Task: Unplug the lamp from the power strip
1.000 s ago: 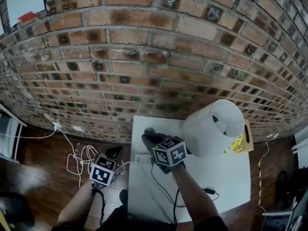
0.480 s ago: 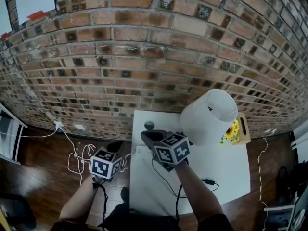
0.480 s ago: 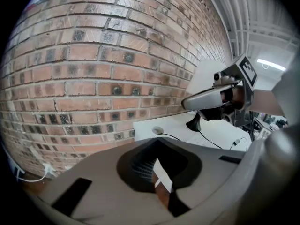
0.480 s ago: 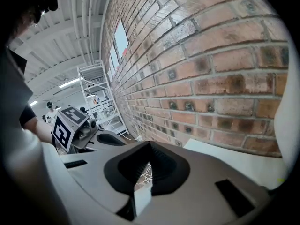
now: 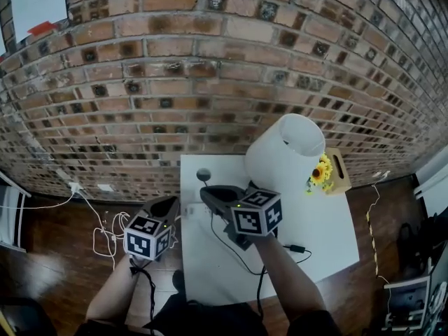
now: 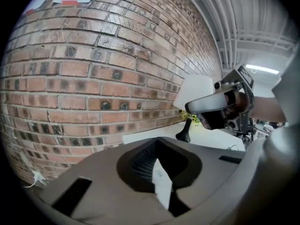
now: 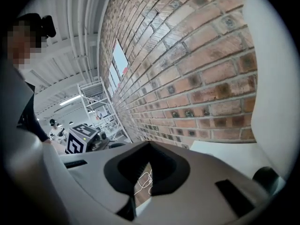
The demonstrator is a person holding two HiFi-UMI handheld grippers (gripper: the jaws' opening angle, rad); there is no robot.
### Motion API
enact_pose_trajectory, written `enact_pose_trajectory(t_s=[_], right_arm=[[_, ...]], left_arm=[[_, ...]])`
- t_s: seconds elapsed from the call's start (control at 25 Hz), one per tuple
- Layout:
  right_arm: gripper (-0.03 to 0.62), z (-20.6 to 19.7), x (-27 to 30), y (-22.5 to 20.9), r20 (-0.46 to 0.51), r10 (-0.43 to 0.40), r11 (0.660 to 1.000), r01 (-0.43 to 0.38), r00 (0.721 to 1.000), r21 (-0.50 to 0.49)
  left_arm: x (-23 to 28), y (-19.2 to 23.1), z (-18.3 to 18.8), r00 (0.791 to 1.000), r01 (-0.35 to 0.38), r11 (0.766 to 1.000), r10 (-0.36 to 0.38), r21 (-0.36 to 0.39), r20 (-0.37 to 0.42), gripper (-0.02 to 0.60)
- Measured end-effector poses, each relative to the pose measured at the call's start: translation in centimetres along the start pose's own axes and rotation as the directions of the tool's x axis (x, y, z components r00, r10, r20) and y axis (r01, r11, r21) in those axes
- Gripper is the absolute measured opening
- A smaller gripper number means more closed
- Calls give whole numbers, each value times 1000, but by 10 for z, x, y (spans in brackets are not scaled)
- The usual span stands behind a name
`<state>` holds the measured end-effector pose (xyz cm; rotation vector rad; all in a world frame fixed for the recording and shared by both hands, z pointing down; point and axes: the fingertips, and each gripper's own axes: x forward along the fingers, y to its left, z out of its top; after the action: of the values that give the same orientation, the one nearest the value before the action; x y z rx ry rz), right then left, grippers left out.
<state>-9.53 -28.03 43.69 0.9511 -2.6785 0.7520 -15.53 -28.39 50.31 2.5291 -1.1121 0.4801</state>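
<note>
right gripper (image 7: pixel 140 187): fingers closed, nothing between | left gripper (image 6: pixel 161 186): fingers closed, off the surface's (image 5: pixel 329 236) left edge | lamp (image 5: pixel 285 158): upright on surface, by brick wall (image 5: pixel 210 82) | black cord (image 5: pixel 234 254): on surface

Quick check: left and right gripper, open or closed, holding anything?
Left gripper: fingers closed, nothing clearly held.
Right gripper: fingers closed, holding nothing.

light: even, soft | shadows: faint | edges: fisheye-bent, black corners | blur: slight
</note>
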Motion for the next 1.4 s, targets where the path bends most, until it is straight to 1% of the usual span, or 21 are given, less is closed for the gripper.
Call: enact_pose_trajectory(t_s=[0.08, 0.24, 0.44, 0.68, 0.8, 0.92, 1.08, 1.12, 1.28, 1.4], right_arm=[[-15, 5, -13, 9, 22, 5, 1000, -5, 1000, -8], [-15, 11, -39, 15, 54, 7, 999, -5, 999, -39], [-15, 5, -74, 14, 61, 14, 999, -11, 998, -51], [-15, -11, -116, 23, 55, 81, 994, -77, 995, -80], [-14, -13, -134, 30, 64, 110, 987, -101, 992, -127], [-15, -10, -151, 40, 89, 141, 978, -125, 986, -166], [-15, -6, -172, 54, 131, 207, 970, -186, 970, -155], [-15, -5, -177, 57, 139, 219, 968, -198, 966, -153], [-15, -7, -190, 73, 148, 268, 955, -242, 952, -170], [-15, -13, -192, 88, 151, 316, 942, -290, 937, -171]], left_arm=[[-1, -8, 4, 1000, 12, 1000, -12, 5, 9, 14], [-3, -28, 10, 1000, 11, 999, -11, 46, 11, 14], [-5, -56, 18, 999, -36, 997, 35, 66, 15, 14], [-11, -99, 26, 993, -108, 991, 104, 83, 52, 14], [-18, -117, 31, 987, -145, 986, 138, 86, 84, 15], [-26, -135, 38, 983, -161, 981, 150, 112, 103, 14], [-37, -154, 41, 980, -190, 962, 175, 195, 89, 15], [-41, -158, 41, 979, -196, 959, 181, 206, 89, 14], [-62, -171, 44, 969, -236, 949, 216, 210, 117, 14], [-82, -179, 36, 959, -275, 939, 254, 209, 123, 14]])
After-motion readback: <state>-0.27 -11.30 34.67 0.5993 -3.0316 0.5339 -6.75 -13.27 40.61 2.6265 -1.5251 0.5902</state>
